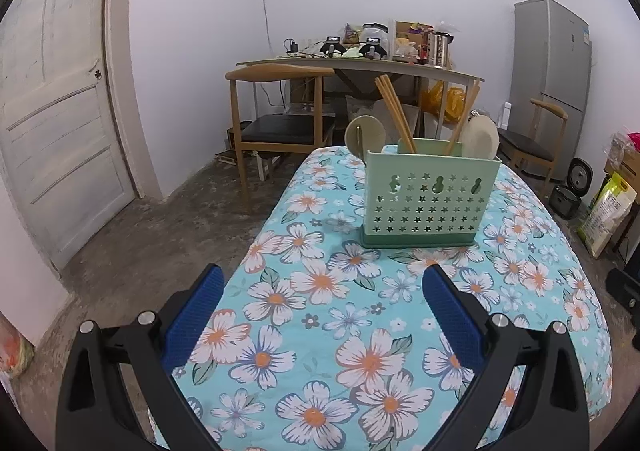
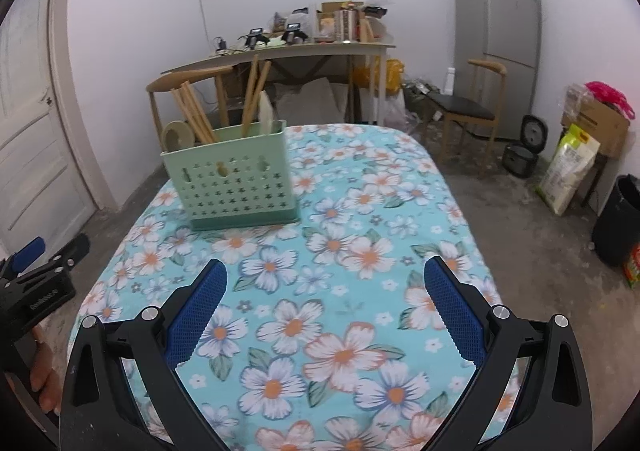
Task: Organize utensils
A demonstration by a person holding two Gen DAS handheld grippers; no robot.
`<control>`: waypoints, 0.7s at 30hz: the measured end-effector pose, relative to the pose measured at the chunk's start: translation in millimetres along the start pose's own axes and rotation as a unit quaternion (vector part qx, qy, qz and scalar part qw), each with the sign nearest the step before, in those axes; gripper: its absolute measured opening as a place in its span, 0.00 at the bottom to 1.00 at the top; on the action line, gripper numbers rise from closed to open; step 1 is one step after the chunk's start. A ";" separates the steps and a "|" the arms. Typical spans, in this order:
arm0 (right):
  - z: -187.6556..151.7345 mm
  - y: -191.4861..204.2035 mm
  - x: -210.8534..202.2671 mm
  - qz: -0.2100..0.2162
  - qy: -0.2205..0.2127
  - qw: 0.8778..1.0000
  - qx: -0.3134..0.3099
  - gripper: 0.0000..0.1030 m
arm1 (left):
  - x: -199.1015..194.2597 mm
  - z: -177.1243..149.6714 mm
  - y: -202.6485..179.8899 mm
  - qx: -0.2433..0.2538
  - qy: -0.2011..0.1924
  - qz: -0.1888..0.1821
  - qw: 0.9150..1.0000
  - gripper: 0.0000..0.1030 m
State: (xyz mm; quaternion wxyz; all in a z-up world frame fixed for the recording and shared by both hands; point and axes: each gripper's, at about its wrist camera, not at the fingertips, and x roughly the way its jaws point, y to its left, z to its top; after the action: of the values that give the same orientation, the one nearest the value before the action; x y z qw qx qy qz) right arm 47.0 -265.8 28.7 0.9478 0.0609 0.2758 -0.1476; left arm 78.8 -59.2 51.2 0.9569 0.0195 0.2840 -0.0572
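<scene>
On far tabletop (image 1: 320, 291): green holder (image 1: 430, 199) with chopsticks (image 1: 394, 111), spoons | left tool (image 1: 322, 291) spread, empty | right tool (image 2: 324, 283) spread, empty

1. You see a white door (image 1: 60, 123) at left.
2. A cluttered desk (image 1: 360, 65) stands by the far wall, with a wooden chair (image 1: 280, 119) before it.
3. A grey fridge (image 1: 554, 63) fills the right corner.
4. A black bin (image 2: 618, 219) sits on the floor.
</scene>
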 end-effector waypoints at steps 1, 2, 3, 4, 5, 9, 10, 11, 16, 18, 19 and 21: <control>0.5 -2.8 -0.5 -0.004 -0.001 1.000 0.002 0.92 | 0.7 0.0 1.0 -0.001 0.001 0.001 1.000 0.95; 0.9 -4.5 -0.7 -0.007 -0.001 1.000 0.003 0.92 | 1.0 0.1 1.6 -0.002 0.002 0.002 1.000 0.95; 1.4 -7.7 -0.8 -0.010 -0.001 1.000 0.006 0.92 | 1.3 0.3 2.3 -0.002 0.002 0.003 1.000 0.95; 1.8 -11.3 -1.1 -0.015 -0.001 1.000 0.009 0.92 | 1.9 0.3 2.7 -0.003 0.003 0.003 1.000 0.95; 2.0 -13.9 -1.1 -0.018 -0.001 1.000 0.011 0.92 | 2.5 0.0 3.2 -0.004 0.003 0.004 1.000 0.95; 1.8 -18.9 -0.8 -0.023 0.002 1.000 0.015 0.92 | 2.8 0.2 3.3 -0.004 0.004 0.005 1.000 0.95; 1.5 -18.7 -1.0 -0.023 0.003 1.000 0.014 0.92 | 2.8 0.3 3.5 -0.004 0.003 0.007 1.000 0.95; 1.5 -18.0 -0.9 -0.022 0.003 1.000 0.013 0.92 | 3.1 0.6 3.3 -0.004 0.002 0.010 1.000 0.95; 2.2 -9.9 -2.1 -0.014 0.003 1.000 0.003 0.92 | 2.0 0.3 9.1 -0.011 0.005 0.023 1.000 0.95; 2.5 -6.5 -1.4 -0.011 0.003 1.000 0.000 0.92 | 0.7 0.9 13.3 -0.015 0.004 0.027 1.000 0.95; 2.5 -4.6 -1.3 -0.010 0.003 1.000 -0.002 0.92 | 0.1 0.9 14.8 -0.016 0.002 0.029 0.999 0.95; 2.7 -2.0 -0.7 -0.007 0.004 1.000 -0.004 0.92 | -0.2 0.7 17.9 -0.017 0.002 0.035 0.999 0.95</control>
State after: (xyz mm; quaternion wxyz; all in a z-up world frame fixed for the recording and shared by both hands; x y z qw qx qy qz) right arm 47.1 -268.0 31.3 0.9459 0.0559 0.2804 -0.1534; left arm 81.2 -41.5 52.0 0.9581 0.0131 0.2855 -0.0192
